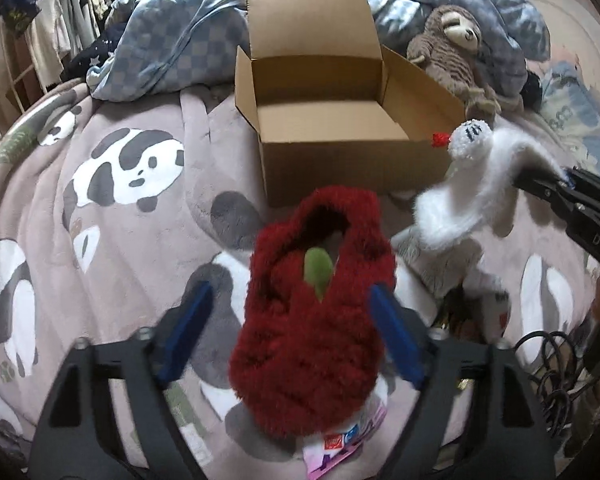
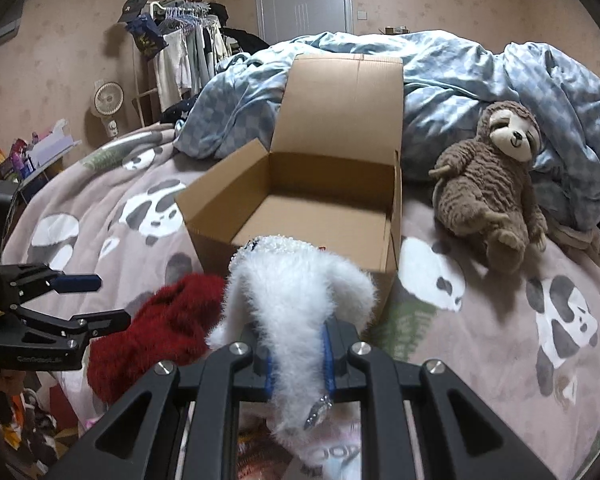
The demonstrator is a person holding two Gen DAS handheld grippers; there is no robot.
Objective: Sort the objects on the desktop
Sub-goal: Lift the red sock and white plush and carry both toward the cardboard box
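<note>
Left tool (image 1: 290, 332) wide around fuzzy red plush (image 1: 312, 320); right tool (image 2: 298, 360) clamps white fluffy plush (image 2: 296, 292). Should clear the near wall of the open cardboard box (image 2: 300, 204) before releasing.

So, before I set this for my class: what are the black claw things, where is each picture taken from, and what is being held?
There is no robot here. A person holds a two-finger gripper in each hand, and a fisheye camera on each looks forward along its fingers.

The left wrist picture shows the left gripper, open, its blue pads either side of a fluffy red item without pressing it. The right wrist picture shows the right gripper shut on a fluffy white item.

Everything lies on a bed with a panda blanket. Ahead stands an open cardboard box, with nothing visible inside. Beside it rests a brown sloth plush against a blue duvet.
</note>
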